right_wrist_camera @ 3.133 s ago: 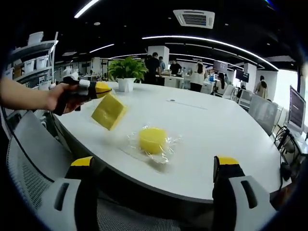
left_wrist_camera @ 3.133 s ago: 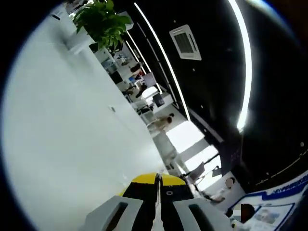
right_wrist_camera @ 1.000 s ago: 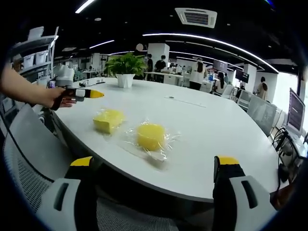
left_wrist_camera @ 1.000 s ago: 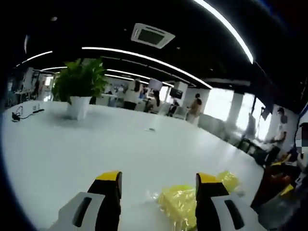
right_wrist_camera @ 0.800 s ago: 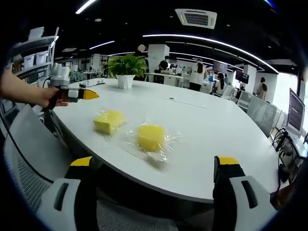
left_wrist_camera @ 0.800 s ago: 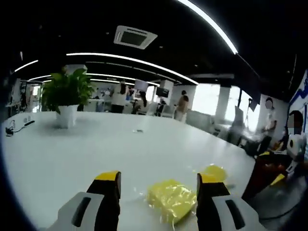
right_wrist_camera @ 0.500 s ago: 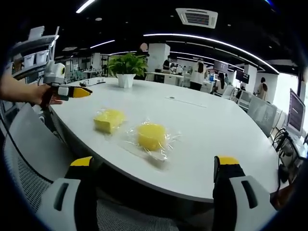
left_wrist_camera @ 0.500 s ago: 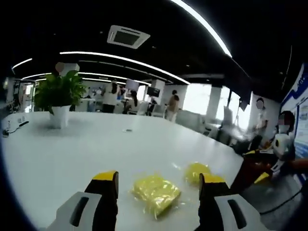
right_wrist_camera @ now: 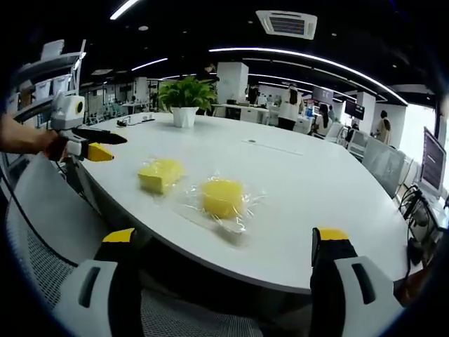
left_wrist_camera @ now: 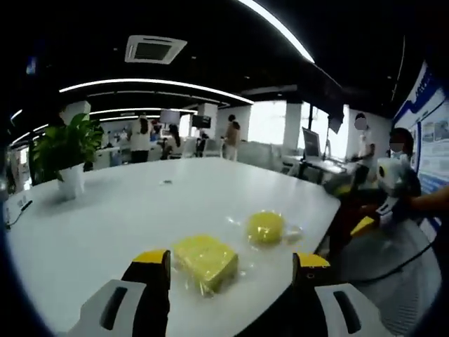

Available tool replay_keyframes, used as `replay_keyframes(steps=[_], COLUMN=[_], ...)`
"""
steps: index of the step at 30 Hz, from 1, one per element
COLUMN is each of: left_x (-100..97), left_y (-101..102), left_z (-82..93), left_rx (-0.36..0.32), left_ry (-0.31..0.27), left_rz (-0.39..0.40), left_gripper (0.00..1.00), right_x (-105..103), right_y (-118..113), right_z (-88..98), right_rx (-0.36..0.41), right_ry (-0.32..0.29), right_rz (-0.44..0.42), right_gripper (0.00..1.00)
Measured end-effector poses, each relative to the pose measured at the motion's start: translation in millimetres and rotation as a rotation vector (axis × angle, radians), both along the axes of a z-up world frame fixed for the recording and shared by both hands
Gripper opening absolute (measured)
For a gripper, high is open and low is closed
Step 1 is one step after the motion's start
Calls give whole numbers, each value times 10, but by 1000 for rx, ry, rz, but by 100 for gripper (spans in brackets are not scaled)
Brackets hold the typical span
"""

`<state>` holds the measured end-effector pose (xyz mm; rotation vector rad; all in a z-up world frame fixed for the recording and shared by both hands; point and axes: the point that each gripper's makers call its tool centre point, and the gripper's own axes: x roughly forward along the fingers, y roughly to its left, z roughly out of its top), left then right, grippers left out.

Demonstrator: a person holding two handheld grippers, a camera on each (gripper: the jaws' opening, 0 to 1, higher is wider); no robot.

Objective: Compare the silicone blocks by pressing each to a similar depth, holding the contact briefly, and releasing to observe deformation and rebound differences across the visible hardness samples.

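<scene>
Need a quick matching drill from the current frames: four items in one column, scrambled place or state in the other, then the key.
Items:
1. square yellow block
2. round yellow block
3. potted plant
4. left gripper

Descriptions:
A. far side of the white table, upright in a white pot
B. held off the table's edge, open
C. lying on spread clear wrap, nearer the right gripper
D. wrapped, lying nearest the left gripper

Pairs: 1-D, 2-C, 3-A, 4-B

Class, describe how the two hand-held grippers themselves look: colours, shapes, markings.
Each hand-held gripper has two broad grey jaws with dark slots, black inner faces and yellow tips: the left gripper and the right gripper. In the right gripper view, the left one carries a white housing.
</scene>
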<state>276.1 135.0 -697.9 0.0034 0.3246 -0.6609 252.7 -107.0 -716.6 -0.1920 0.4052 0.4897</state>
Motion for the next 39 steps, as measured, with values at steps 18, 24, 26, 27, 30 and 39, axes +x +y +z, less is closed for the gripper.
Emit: replay_keyframes(steps=[18,24,26,27,30,39], left_x=[-181,-174,-172,-174,-192,-262], left_y=[-69,-49,-40,-42,-63,-168], left_z=[-89,-103,-105,-106,-119,-167], left_rx=[-38,-52,-54,-52,-48,-53], left_ry=[19,35,35,35,43,87], left_rz=[-23,-12,-9,-9,-19,-78], left_gripper=[99,100,100,100,100,98], right_x=[-13,-11,-11,-13,-20,-5], right_y=[-13,-8,-7,-3,4,-8], right_z=[-31,-36,-42,-45,-53,-52], right_rx=[-29,-26,-26,-26,-30,-35], right_ry=[6,10,14,16,20,12], right_rz=[4,5,6,9,14,10], right_gripper=[94,95,95,95,94,93])
